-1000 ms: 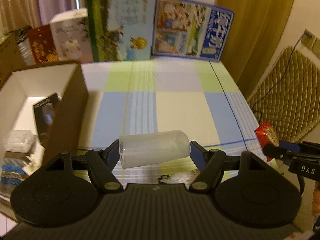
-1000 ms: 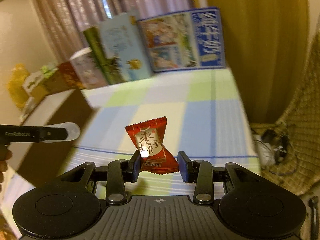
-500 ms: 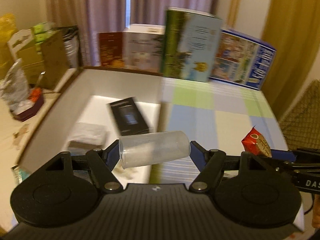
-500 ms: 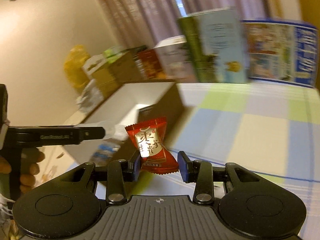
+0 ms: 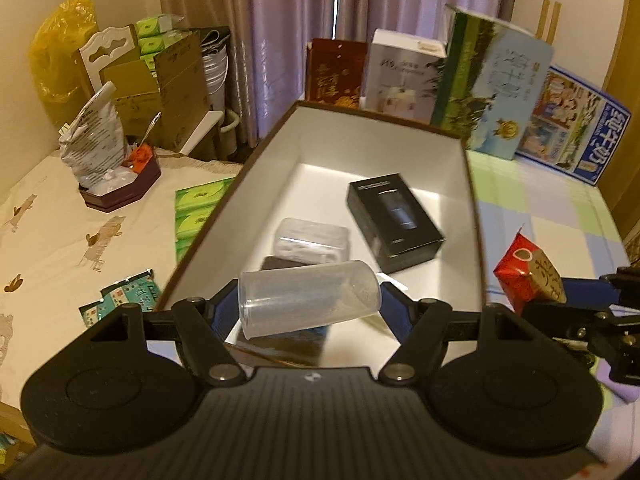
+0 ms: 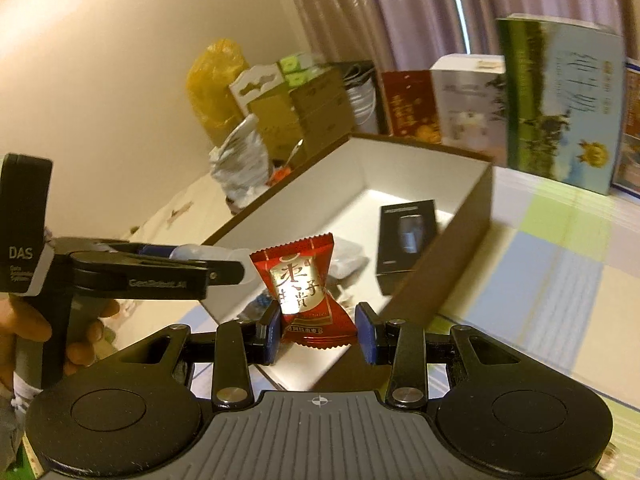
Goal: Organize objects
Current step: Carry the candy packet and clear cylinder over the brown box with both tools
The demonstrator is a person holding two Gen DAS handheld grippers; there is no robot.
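Clear plastic cup clamped sideways in the left tool hangs over the open box, already holding a black carton, while the right tool grips a red candy just beside it, both unplaced.

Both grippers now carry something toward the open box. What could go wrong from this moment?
1. The left gripper holds the clear plastic cup sideways by its ends; it may slip or deform and fall badly.
2. The right gripper pinches only the lower part of the red candy packet, so it may twist out.
3. The two grippers are close together above the box; they may collide, or a dropped item may hit the black box inside.
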